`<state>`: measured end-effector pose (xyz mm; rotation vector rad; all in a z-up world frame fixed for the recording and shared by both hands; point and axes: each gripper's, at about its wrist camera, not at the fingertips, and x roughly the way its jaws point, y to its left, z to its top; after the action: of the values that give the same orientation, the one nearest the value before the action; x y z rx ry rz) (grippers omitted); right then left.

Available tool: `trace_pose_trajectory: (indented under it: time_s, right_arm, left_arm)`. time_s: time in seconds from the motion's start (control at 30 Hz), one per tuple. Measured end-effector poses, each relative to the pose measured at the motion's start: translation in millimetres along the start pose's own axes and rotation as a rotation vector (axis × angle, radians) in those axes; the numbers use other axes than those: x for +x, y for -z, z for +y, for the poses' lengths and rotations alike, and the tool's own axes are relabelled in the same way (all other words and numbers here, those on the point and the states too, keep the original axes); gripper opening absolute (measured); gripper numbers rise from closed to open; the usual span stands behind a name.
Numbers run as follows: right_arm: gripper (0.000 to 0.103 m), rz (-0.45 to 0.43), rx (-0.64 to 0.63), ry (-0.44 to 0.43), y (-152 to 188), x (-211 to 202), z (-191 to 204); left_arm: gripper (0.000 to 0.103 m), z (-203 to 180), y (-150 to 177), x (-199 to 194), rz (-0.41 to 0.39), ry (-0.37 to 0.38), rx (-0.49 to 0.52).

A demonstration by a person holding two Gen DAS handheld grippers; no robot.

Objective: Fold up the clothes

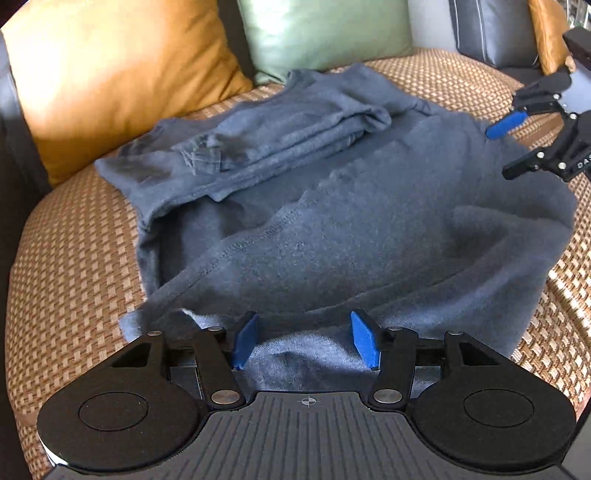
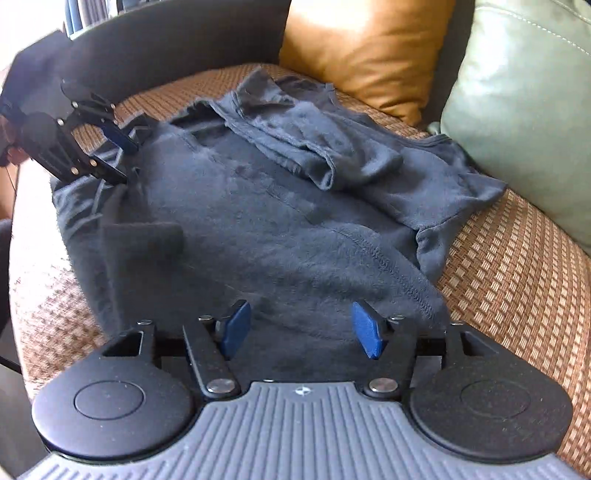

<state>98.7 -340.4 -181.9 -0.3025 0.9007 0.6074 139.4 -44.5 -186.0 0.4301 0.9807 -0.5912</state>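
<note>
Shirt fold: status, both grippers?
Left gripper open, right gripper open, neither pinching cloth. Grey shirt part-folded on woven seat, sleeves tucked in. Nothing in the way.

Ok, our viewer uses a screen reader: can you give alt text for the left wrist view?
A dark grey garment, partly folded, lies on a woven sofa seat. The left gripper hovers open over its near edge, the right gripper at its far right. Mustard and green cushions stand behind.

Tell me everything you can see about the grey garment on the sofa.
The grey garment looks like soft, fleecy knit with a stitched hem. It lies partly folded on the woven seat cover; one part rests in a bundle on top near the cushions. Its near edge lies between the open jaws of both grippers, unpinched.
</note>
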Motion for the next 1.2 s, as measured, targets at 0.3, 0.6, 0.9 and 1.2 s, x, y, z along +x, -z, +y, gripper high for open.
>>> trace_pose_trajectory:
  time_s: [0.3, 0.6, 0.9, 1.2]
  right_arm:
    - [0.005, 0.024, 0.045, 0.024, 1.9, -10.2, -8.1]
    - [0.004, -0.172, 0.145, 0.091, -4.3, -64.5, -26.9]
    - [0.004, -0.083, 0.32, 0.205, 12.3, -4.0, -73.0]
    - [0.044, -0.122, 0.356, 0.249, 21.0, -22.9, -71.0]
  left_arm:
    - [0.003, -3.8, 7.3, -19.4, -0.087, -0.017, -0.053]
    - [0.004, 11.5, -2.3, -50.6, -0.202, -0.083, -0.152]
    - [0.028, 28.7, -11.1, 21.5, -0.117, -0.219, -0.225]
    - [0.059, 67.7, 13.6, -49.3, -0.24, -0.278, -0.416]
